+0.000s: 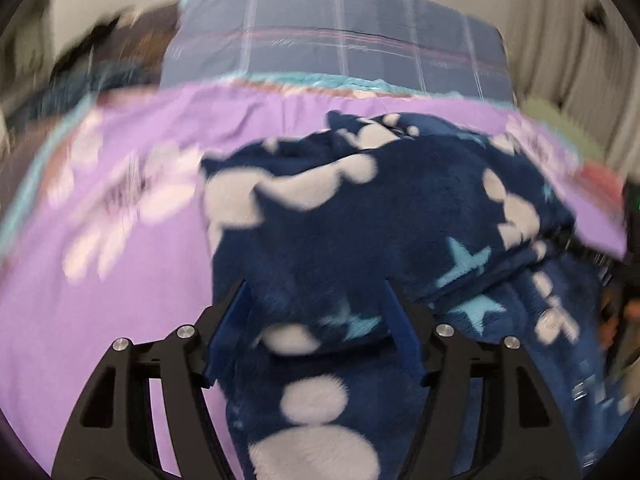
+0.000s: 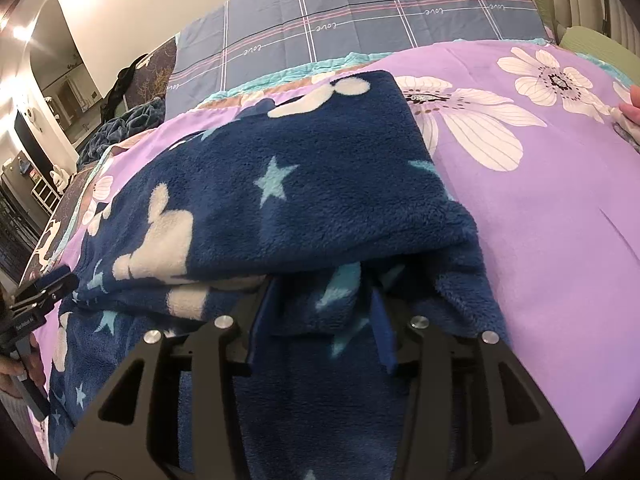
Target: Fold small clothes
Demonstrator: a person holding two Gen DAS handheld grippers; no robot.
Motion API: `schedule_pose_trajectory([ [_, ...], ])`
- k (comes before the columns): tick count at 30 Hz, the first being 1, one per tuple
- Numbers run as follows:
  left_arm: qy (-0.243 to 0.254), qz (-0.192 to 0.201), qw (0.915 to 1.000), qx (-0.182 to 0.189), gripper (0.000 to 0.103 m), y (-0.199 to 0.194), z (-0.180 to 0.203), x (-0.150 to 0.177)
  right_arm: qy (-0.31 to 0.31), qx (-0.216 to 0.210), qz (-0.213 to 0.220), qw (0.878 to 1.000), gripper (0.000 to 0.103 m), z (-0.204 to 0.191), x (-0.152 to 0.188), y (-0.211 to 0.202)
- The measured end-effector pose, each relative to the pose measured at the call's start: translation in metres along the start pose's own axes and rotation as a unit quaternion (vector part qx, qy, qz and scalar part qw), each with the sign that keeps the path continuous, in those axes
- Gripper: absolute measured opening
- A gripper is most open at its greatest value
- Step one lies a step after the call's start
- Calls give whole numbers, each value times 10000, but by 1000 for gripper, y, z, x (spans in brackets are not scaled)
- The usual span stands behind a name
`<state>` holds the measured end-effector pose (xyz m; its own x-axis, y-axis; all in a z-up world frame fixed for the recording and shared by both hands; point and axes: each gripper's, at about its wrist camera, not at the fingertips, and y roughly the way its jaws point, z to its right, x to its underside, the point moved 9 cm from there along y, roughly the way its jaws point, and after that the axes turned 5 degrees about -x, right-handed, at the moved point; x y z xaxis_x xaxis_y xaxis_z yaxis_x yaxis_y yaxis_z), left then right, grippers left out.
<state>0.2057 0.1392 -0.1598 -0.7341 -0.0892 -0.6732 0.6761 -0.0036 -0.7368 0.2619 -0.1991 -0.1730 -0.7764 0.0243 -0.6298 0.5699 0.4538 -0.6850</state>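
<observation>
A navy fleece garment (image 1: 360, 220) with white mouse heads and pale blue stars lies on the purple flowered sheet (image 1: 120, 280), one half folded over the other. My left gripper (image 1: 316, 282) stands open and wide, with a thick fold of fleece between its blue fingers (image 1: 236, 320). In the right wrist view the same garment (image 2: 280, 184) fills the middle. My right gripper (image 2: 322, 292) sits at its near edge, with its fingertips tucked under the folded top layer. Fleece lies flat and unpinched between its jaws. The left gripper (image 2: 60, 276), held by a hand (image 2: 12, 368), shows at the far left.
A blue plaid quilt (image 2: 360, 12) lies across the head of the bed, with a green pillow (image 2: 592, 48) at the right. A crumpled dark blue cloth (image 2: 120, 128) lies at the left side. Bare purple sheet (image 2: 540, 240) spreads to the right of the garment.
</observation>
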Motion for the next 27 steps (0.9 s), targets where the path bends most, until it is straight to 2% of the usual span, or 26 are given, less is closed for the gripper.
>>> schedule_pose_trajectory([
  [1,-164,5,9997,187,65,0,-4,-1,1,0,1,10000,45,0,0,0],
  [2,-258,10,9992,312,59,0,-6,-3,-4,-1,0,10000,46,0,0,0],
  [3,-329,-6,9986,412,46,1,-8,-5,-2,-6,0,10000,46,-1,0,0],
  [4,-372,-39,9983,449,39,2,-9,-6,-4,-15,-1,10000,46,-1,0,0],
  [5,-407,-89,9979,497,28,3,-8,-6,-6,-20,-2,10000,47,-1,0,0],
  [6,-446,-149,9975,523,26,5,-9,-7,-9,-28,-3,10000,47,-1,0,0],
  [9,-402,-72,9982,445,28,2,-9,-11,-25,-71,-5,10000,50,-3,0,0],
  [10,-388,-54,9983,438,32,1,-6,-10,-34,-77,-7,10000,51,-4,0,0],
  [12,-377,-96,9983,424,55,2,-5,-8,-47,-74,-12,10000,52,-5,0,1],
  [14,-208,-208,9989,356,59,8,3,-5,-51,-77,-14,10000,52,-5,0,1],
  [16,13,-276,9994,184,59,19,5,-2,-49,-76,-13,10000,52,-5,0,1],
  [17,17,-295,9994,156,55,23,5,-2,-51,-74,-14,10000,52,-5,0,1],
  [18,-25,-274,9995,136,32,24,3,-5,-52,-71,-15,10000,52,-5,0,1],
  [19,-75,-282,9993,218,13,21,3,-9,-49,-74,-15,10000,52,-5,0,1],
  [20,-159,-211,9993,276,8,13,3,-15,-48,-75,-15,10000,52,-5,0,1],
  [22,-118,159,9998,54,8,-6,-2,-30,-55,-68,-14,10000,52,-5,0,1],
  [24,121,265,9990,-324,8,-16,-10,-38,-61,-62,-16,10000,52,-5,0,1],
  [26,220,95,9982,-548,10,-9,-20,-33,-62,-62,-15,10000,52,-5,0,1],
  [27,265,-117,9971,-704,16,3,-25,-22,-63,-61,-16,10000,52,-6,0,1],
])
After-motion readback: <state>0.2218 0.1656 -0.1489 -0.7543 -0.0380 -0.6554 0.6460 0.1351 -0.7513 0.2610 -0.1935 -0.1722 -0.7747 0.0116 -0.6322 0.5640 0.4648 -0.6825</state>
